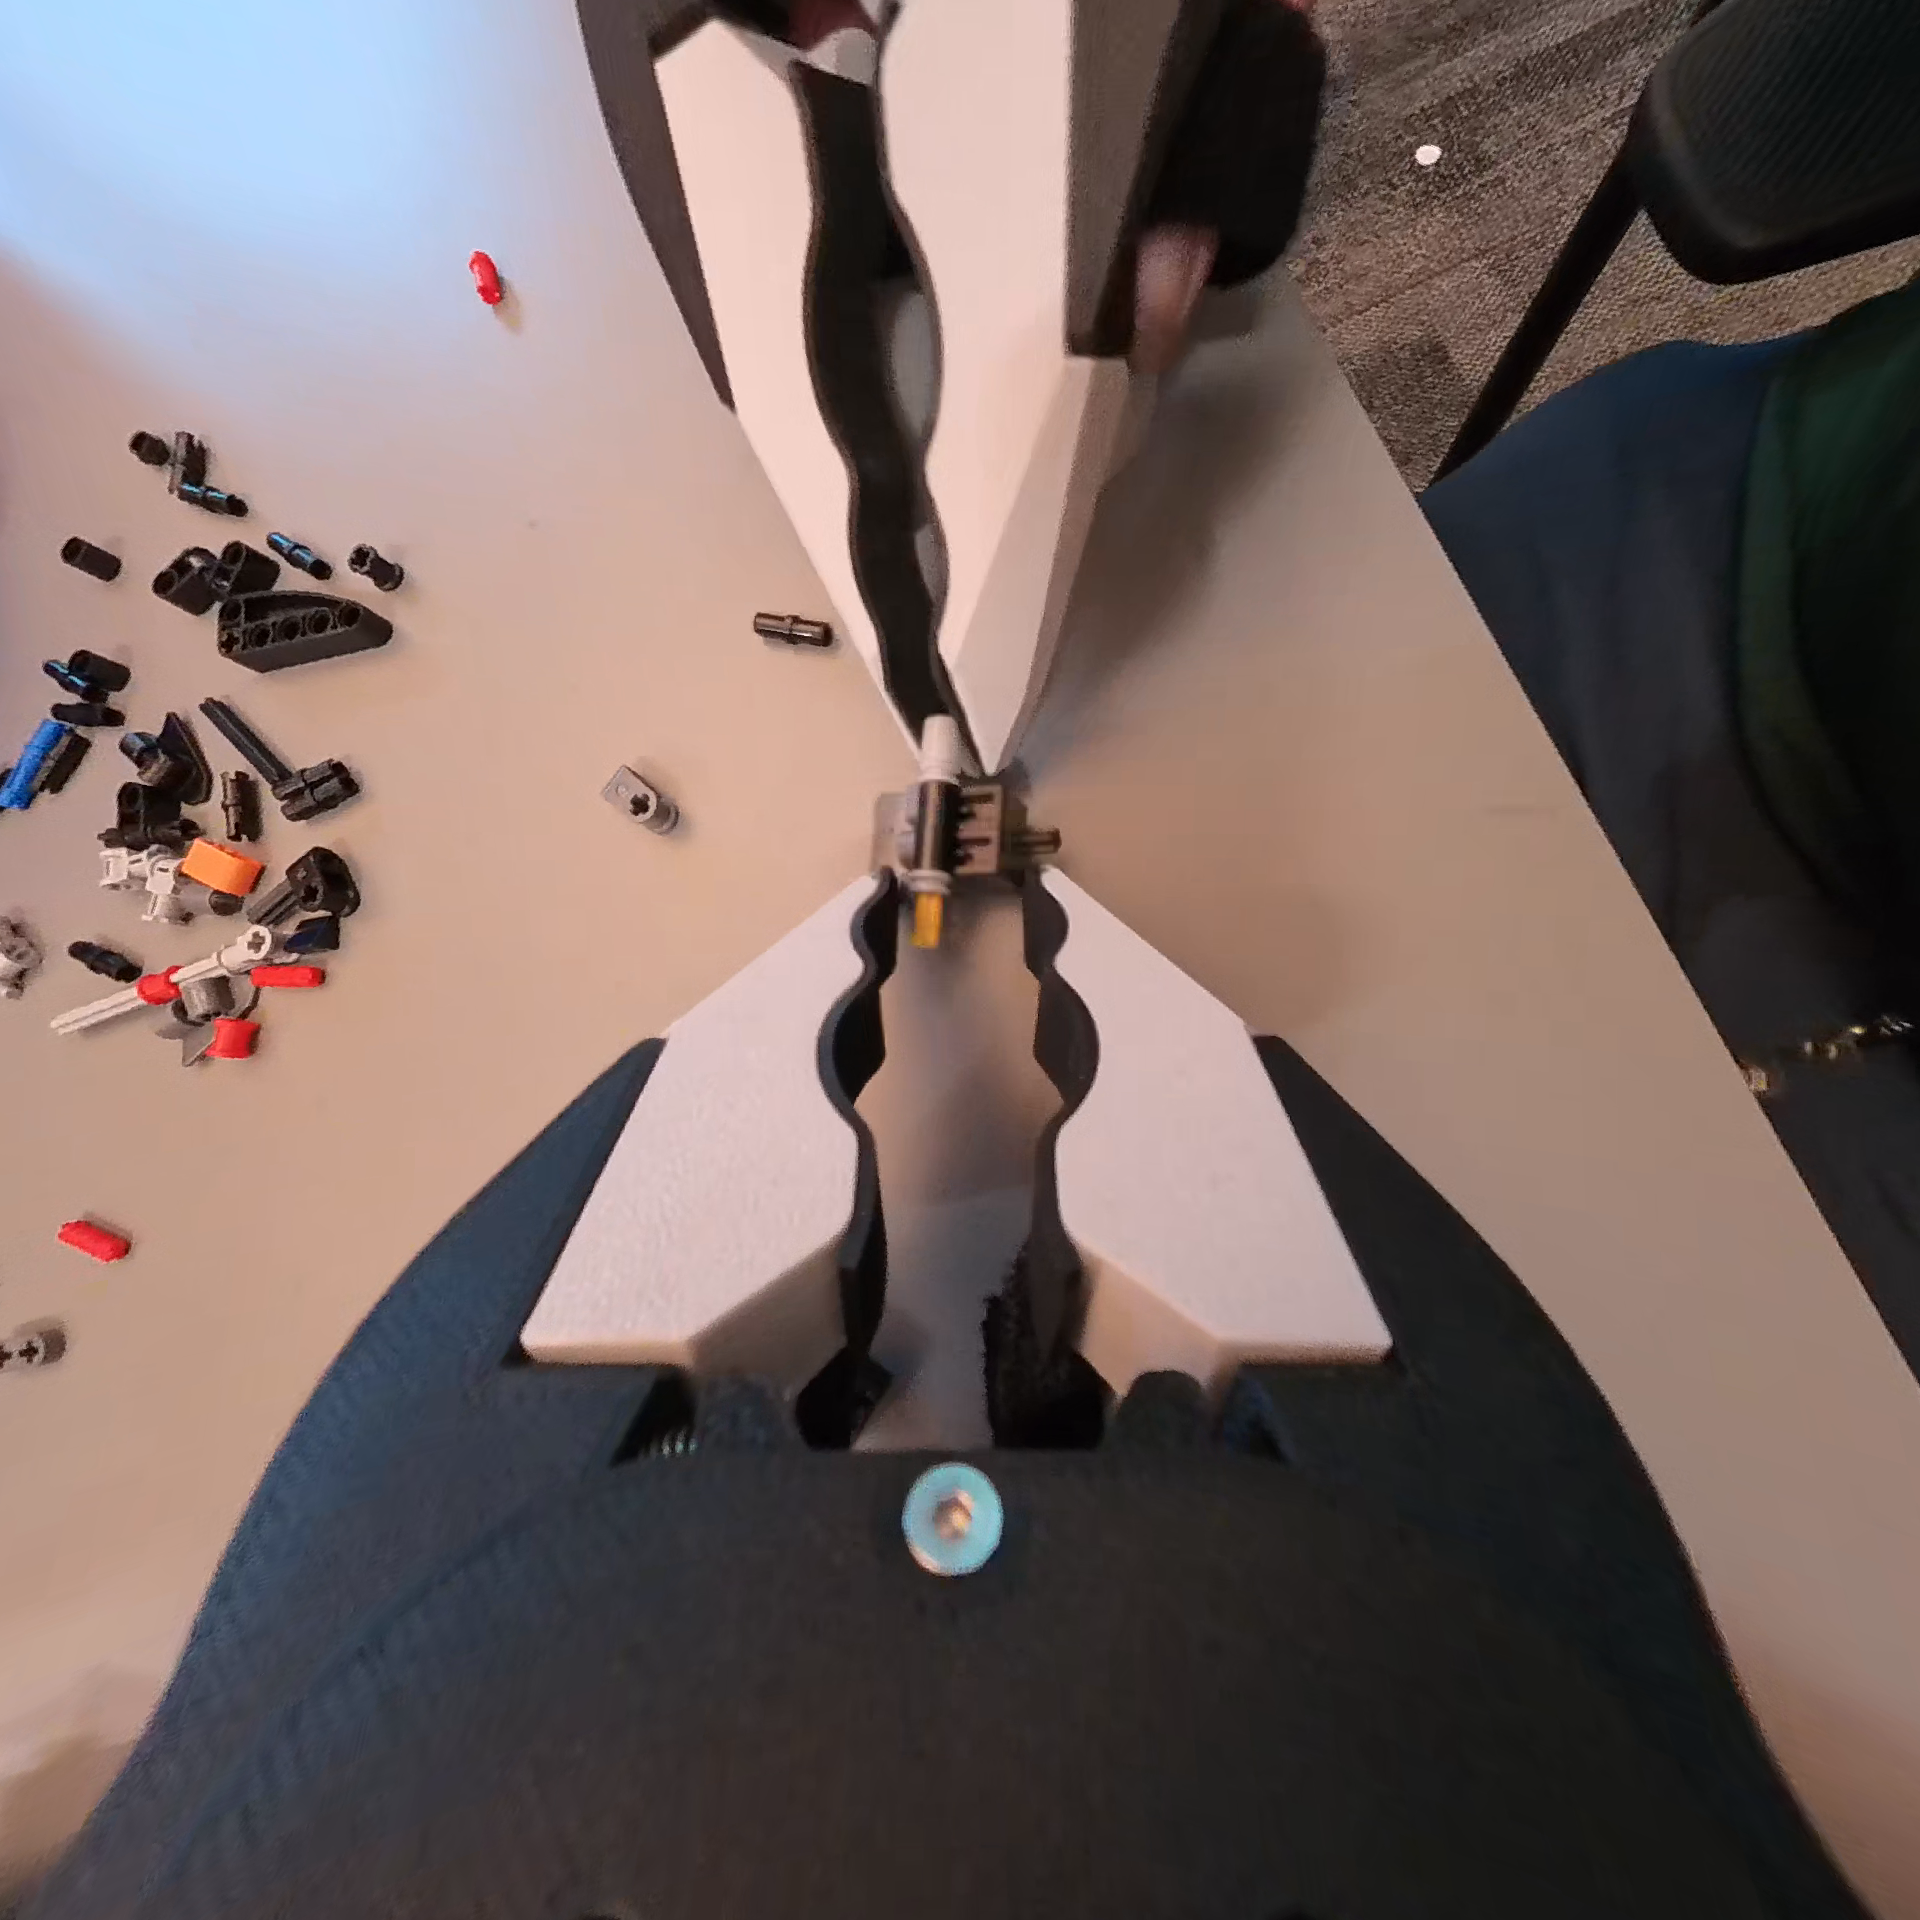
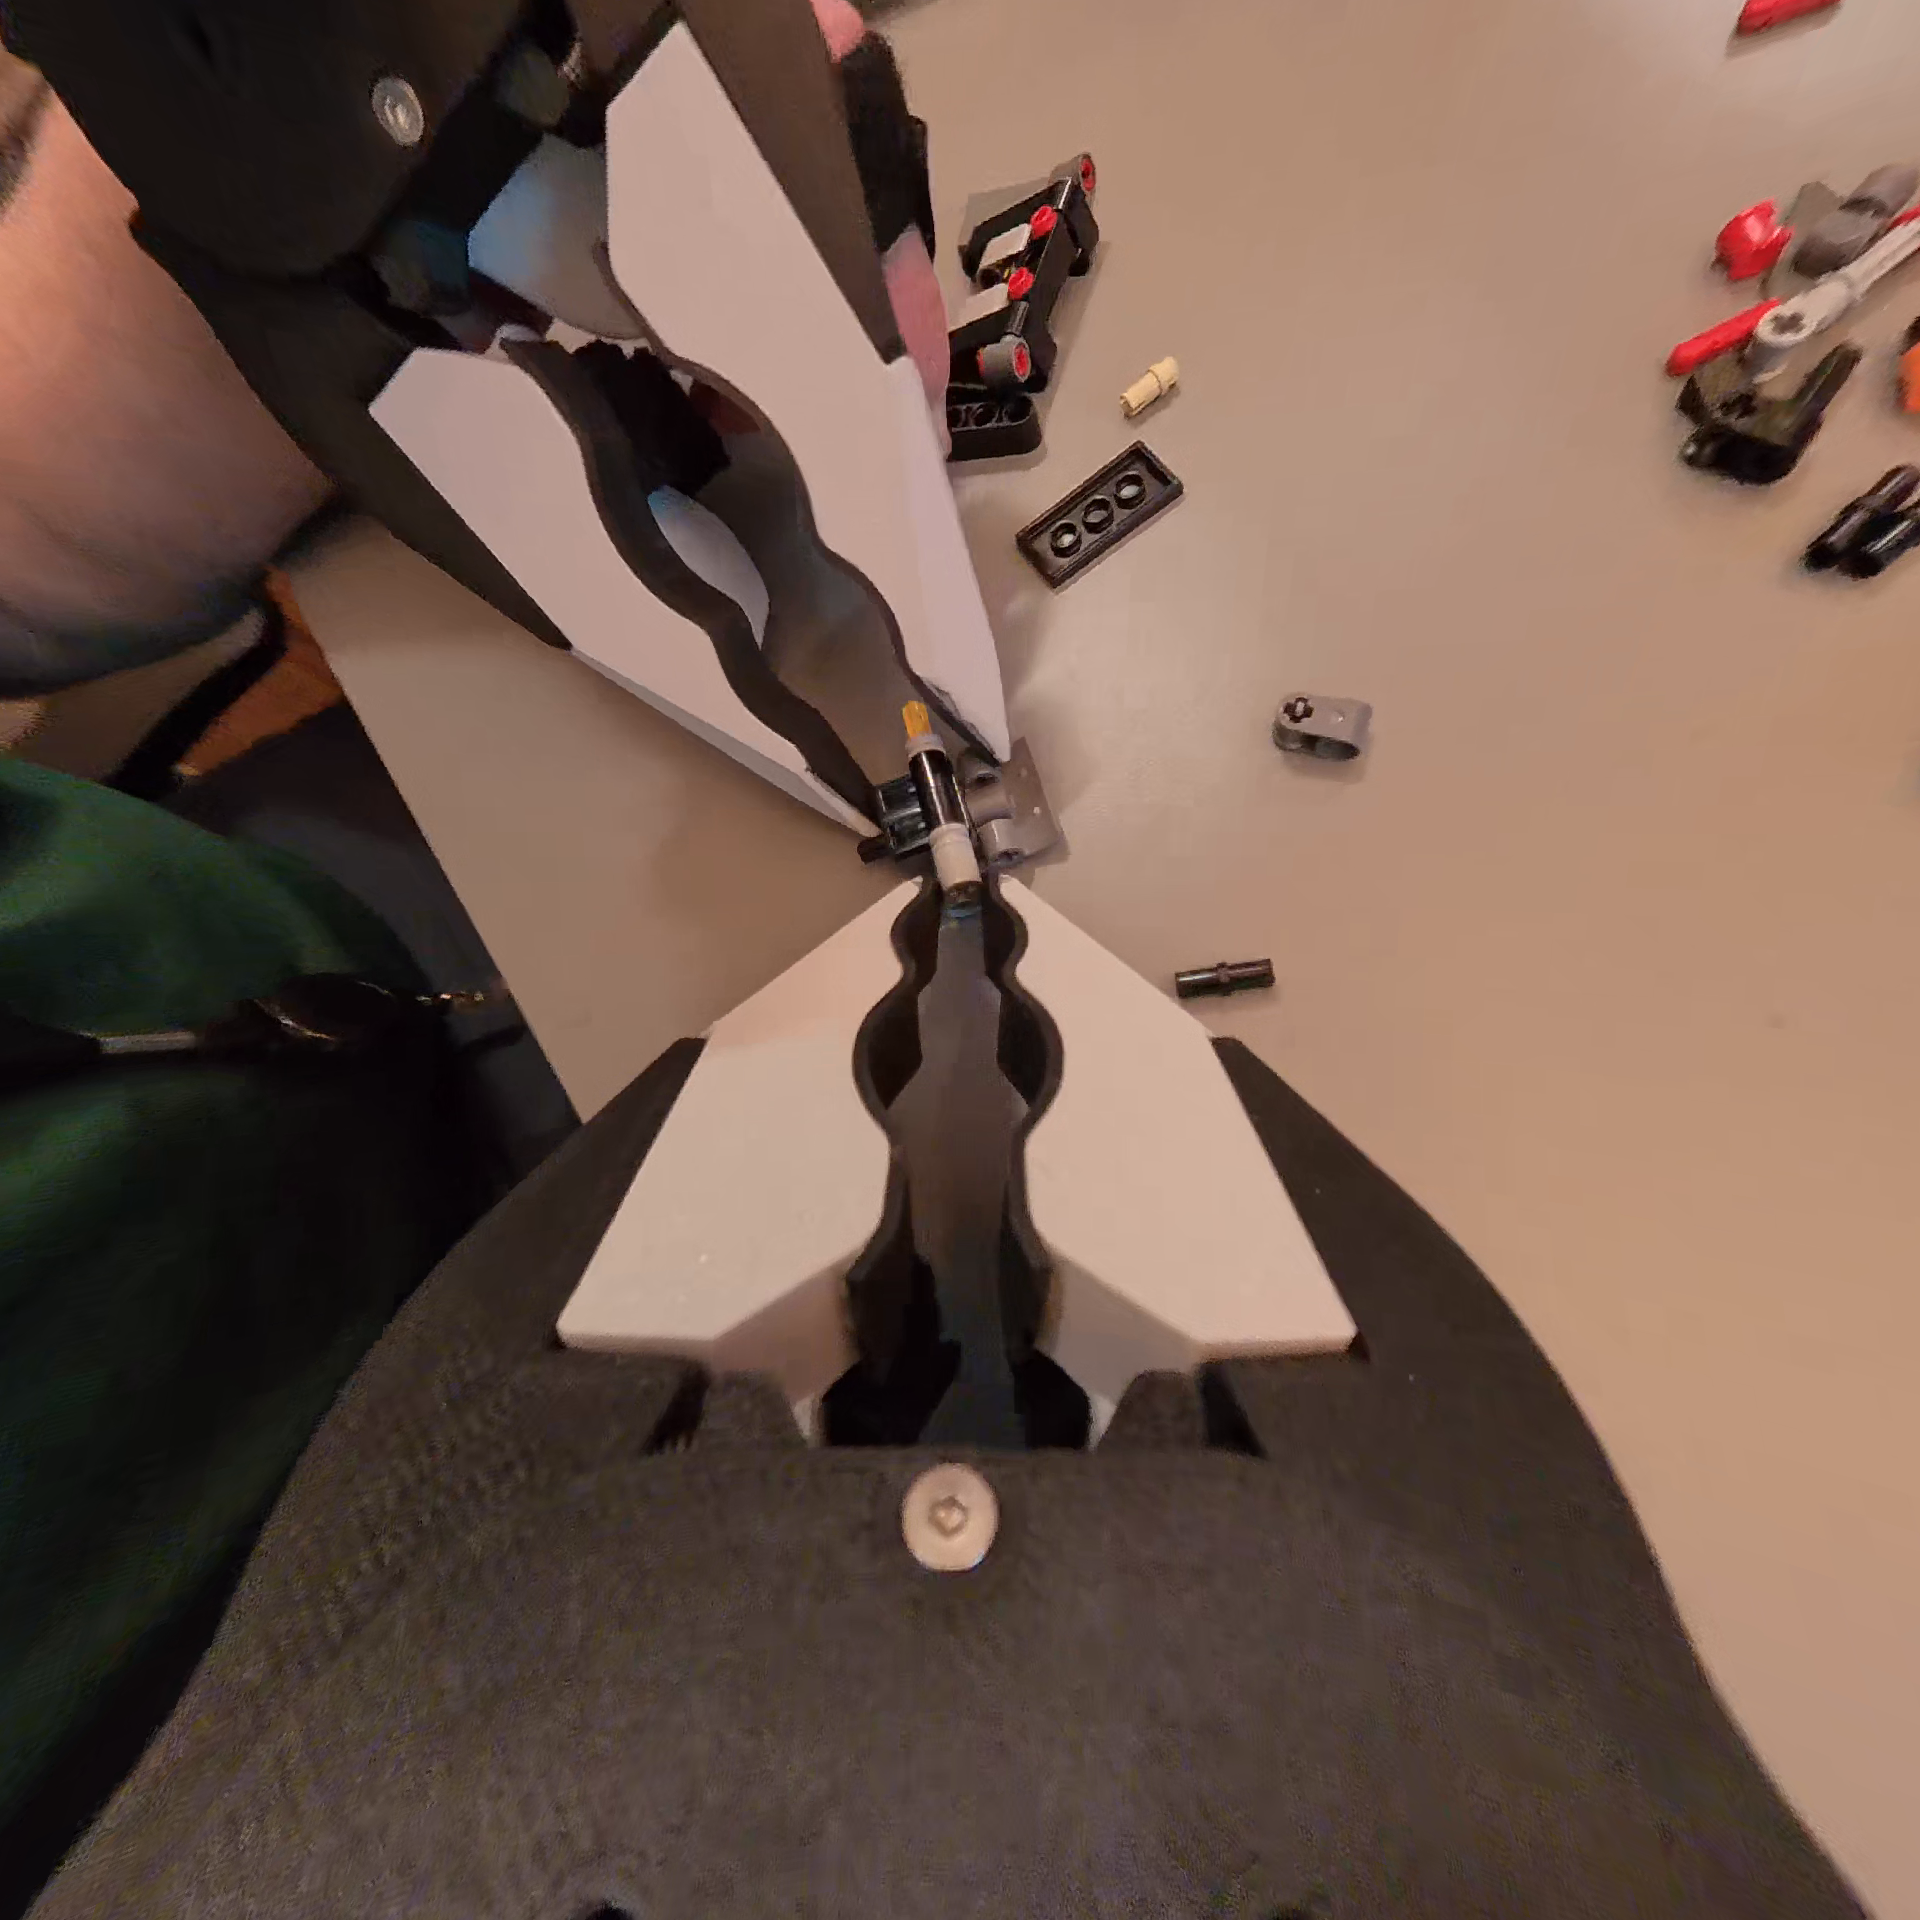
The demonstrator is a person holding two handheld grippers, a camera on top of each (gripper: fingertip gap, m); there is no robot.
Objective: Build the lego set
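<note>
Smooth beige table [image 1: 1299, 727], grey carpet behind. My left gripper [image 1: 951, 883] clamps the knobbly little black-and-grey assembly [image 1: 951, 831]; my right gripper [image 2: 961, 883] pinches its pale round bushing [image 2: 951, 857].

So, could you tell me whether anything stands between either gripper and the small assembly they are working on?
Nothing visible does. The left gripper already clamps the small assembly by its sides, and the right gripper is closed on its white end. The loose pieces lie off to the side on the table.

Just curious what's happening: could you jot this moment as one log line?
step: joining parts | left tool: shut on small assembly | right tool: shut on its pale grey end | loose pieces: on table
</note>
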